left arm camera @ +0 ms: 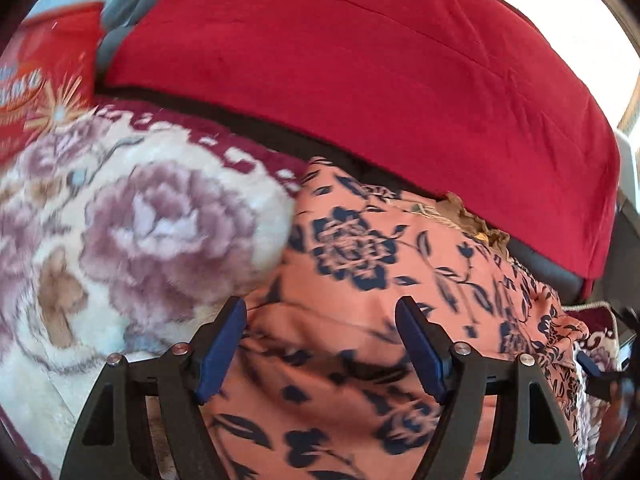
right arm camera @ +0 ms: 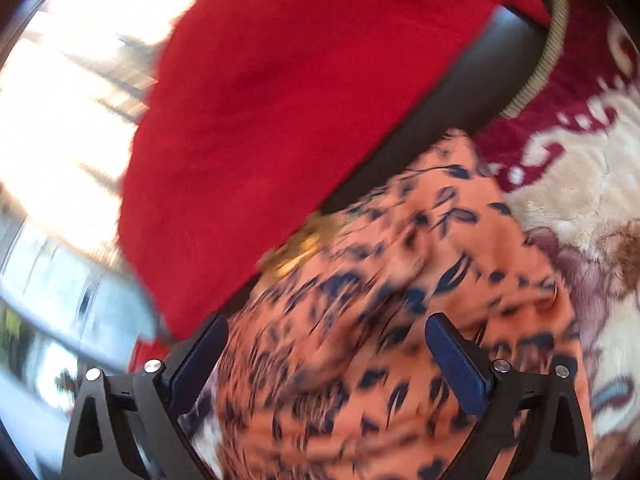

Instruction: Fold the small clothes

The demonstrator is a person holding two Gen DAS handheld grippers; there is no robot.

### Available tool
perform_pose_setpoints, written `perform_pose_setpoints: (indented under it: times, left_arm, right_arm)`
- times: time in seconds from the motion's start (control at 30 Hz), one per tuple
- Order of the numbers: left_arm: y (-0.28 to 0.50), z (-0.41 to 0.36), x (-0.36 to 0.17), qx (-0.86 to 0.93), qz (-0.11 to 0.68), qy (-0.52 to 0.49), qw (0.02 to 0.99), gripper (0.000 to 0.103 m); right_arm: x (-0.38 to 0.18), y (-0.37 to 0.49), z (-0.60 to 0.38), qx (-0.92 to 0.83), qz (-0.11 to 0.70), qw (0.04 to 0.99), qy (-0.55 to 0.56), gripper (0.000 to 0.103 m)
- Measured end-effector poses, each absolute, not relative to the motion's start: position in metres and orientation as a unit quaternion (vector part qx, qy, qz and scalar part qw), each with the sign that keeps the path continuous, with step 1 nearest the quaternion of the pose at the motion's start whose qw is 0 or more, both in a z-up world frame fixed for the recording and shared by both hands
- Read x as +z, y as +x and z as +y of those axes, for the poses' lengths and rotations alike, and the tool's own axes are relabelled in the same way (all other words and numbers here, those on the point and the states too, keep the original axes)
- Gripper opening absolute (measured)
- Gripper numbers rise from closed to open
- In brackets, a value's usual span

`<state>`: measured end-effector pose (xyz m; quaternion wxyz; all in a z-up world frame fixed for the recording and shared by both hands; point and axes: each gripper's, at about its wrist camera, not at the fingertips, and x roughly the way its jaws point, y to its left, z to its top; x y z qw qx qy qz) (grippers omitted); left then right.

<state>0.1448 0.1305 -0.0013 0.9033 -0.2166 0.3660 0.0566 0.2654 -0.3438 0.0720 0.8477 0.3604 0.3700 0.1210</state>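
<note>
I find both the left gripper (left arm camera: 320, 312) and right gripper (right arm camera: 328, 332) released above the limp, light orange floral garment (left arm camera: 360, 264), best pinched at a hem corner.

Thin printed cloth garment (left arm camera: 360, 240) on plush fleecy blanket (left arm camera: 140, 220)

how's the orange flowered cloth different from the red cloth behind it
The orange cloth carries a dark blue flower and leaf print; the red cloth is plain. The orange cloth lies rumpled on the flowered blanket; the red cloth is draped smoothly over a raised dark edge behind. Both are soft fabric, and neither is gripped.
</note>
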Motion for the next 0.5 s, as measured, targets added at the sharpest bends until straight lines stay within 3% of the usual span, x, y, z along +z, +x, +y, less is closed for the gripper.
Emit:
perform_pose_setpoints:
  times: [0.1,0.13,0.17,0.23,0.3,0.4,0.5]
  left_arm:
    - [0.141,0.141,-0.008,0.058,0.366,-0.226,0.901,0.077]
    - [0.140,0.144,-0.008,0.057,0.361,-0.232,0.901,0.077]
    - [0.135,0.149,-0.008,0.059,0.355,-0.234,0.903,0.077]
    - [0.127,0.154,-0.005,0.065,0.344,-0.235,0.907,0.077]
    - [0.130,0.156,-0.005,0.062,0.339,-0.239,0.908,0.077]
    - [0.138,0.152,-0.011,0.060,0.331,-0.235,0.912,0.077]
    - [0.141,0.145,-0.014,0.050,0.334,-0.226,0.914,0.077]
  right_arm:
    - [0.058,0.300,-0.346,0.085,0.430,0.813,0.383,0.097]
    - [0.052,0.308,-0.343,0.078,0.453,0.804,0.377,0.067]
    - [0.050,0.316,-0.339,0.067,0.471,0.801,0.363,0.009]
    - [0.061,0.326,-0.327,0.051,0.484,0.816,0.312,0.004]
    - [0.103,0.324,-0.304,0.077,0.441,0.855,0.262,0.004]
    - [0.180,0.294,-0.273,0.116,0.312,0.923,0.192,0.004]
    - [0.172,0.269,-0.272,0.115,0.269,0.940,0.179,0.014]
